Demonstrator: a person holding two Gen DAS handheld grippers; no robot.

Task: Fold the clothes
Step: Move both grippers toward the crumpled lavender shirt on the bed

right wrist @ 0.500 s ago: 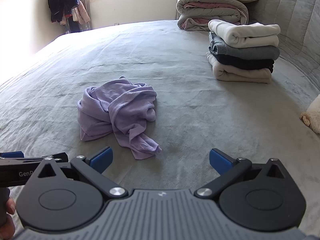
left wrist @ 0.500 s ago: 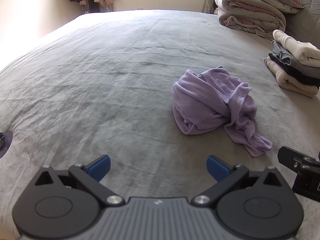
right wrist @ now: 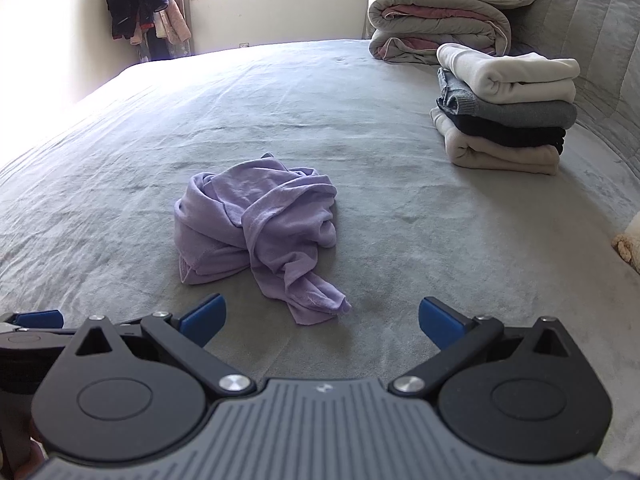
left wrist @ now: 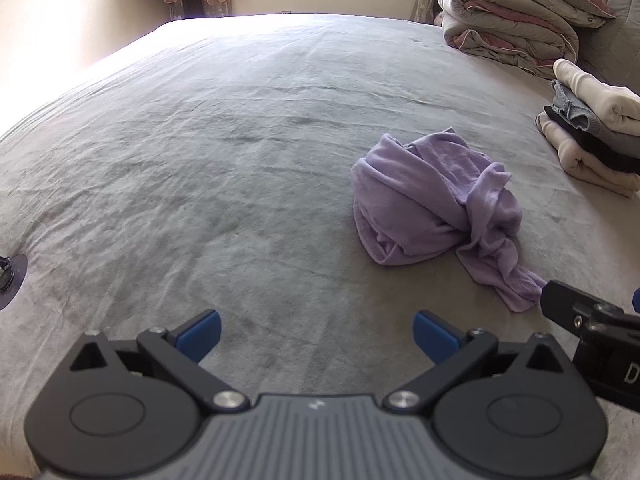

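Note:
A crumpled lilac garment [left wrist: 436, 204] [right wrist: 260, 228] lies bunched on the grey bed cover [left wrist: 240, 160] [right wrist: 420, 216], with a twisted tail trailing toward me. My left gripper [left wrist: 316, 334] hovers wide open over bare cover, to the left of and nearer than the garment. My right gripper [right wrist: 322, 322] is wide open too, just short of the garment's tail, nothing between its blue pads. Part of the right gripper shows at the right edge of the left wrist view, beside the tail's tip.
A stack of folded clothes [right wrist: 508, 112] [left wrist: 592, 132] sits at the right. Folded quilts and pillows [right wrist: 440, 20] [left wrist: 516, 20] lie behind it. Clothes hang in the far corner [right wrist: 140, 4]. A fluffy cream object [right wrist: 628, 244] pokes in at the right edge.
Both grippers have edged slightly closer to the lilac garment; both stay open and the garment has not moved.

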